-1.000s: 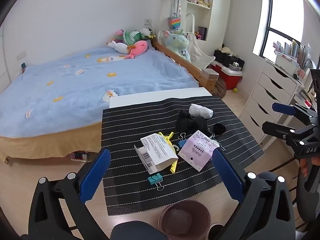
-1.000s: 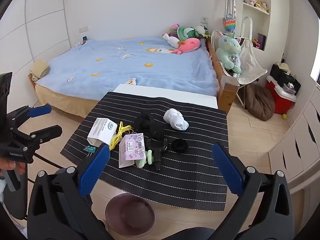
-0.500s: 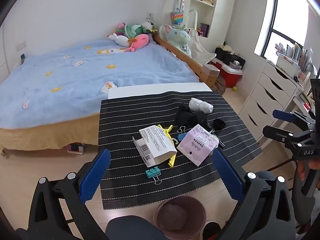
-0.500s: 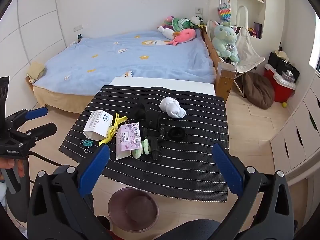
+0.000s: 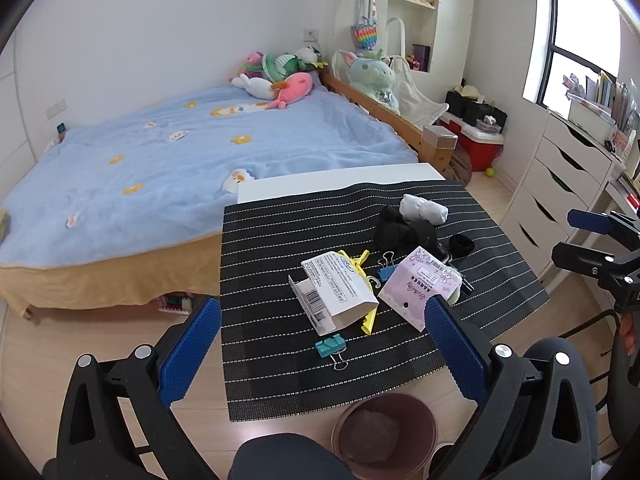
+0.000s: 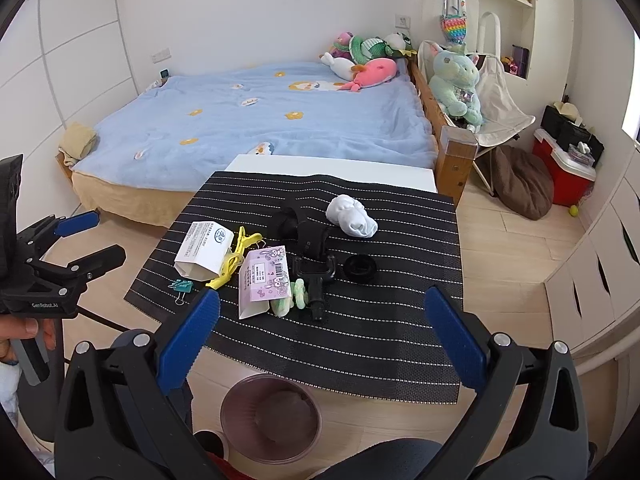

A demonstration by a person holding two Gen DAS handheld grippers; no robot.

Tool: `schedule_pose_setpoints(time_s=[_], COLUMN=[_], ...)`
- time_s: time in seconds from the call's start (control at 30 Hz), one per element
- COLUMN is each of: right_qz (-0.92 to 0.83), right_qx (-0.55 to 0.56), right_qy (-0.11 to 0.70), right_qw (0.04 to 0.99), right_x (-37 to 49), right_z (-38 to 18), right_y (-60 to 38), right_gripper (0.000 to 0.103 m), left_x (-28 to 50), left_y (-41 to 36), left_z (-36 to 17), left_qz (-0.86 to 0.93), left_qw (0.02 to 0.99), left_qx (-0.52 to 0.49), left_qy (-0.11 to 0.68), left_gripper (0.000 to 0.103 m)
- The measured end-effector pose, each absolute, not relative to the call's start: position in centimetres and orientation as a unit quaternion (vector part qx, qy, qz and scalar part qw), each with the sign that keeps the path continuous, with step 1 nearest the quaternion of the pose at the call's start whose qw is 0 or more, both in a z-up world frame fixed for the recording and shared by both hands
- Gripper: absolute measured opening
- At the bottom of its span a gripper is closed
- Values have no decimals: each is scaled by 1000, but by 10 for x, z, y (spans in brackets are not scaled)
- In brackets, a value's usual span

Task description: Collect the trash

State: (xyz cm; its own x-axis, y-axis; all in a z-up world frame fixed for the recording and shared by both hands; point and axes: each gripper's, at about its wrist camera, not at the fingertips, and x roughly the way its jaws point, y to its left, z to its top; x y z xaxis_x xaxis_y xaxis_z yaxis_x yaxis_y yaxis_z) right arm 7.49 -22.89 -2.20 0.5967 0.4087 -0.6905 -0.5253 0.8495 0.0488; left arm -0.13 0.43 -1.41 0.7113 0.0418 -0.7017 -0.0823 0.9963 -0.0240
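A white printed paper package and a pink cartoon packet lie on a black striped mat on a low white table. A brown trash bin stands on the floor at the table's near edge. My left gripper is open and empty, above the mat's near left. My right gripper is open and empty, above the near edge. Each gripper shows in the other's view: the left, the right.
Also on the mat: a white sock, black straps, a black ring, yellow clips, blue and teal binder clips. A blue bed lies behind. White drawers stand at the right.
Both grippers have drawn back and risen slightly, so the table looks a little farther and lower. Both stay open. Nothing on the mat has moved.
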Motion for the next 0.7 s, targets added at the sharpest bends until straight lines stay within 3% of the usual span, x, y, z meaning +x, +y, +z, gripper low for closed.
schedule_pose_setpoints(time_s=[0.7], right_qz=[248], right_qx=[-97], right_qy=[365], right_qw=[892], right_x=[74], right_z=[-25], right_y=[-230], right_gripper=[100], left_x=[-2], left_y=[2], left_z=[-16], left_qz=[31], left_qw=[923], left_qx=[-29], left_qy=[381], left_gripper=[98])
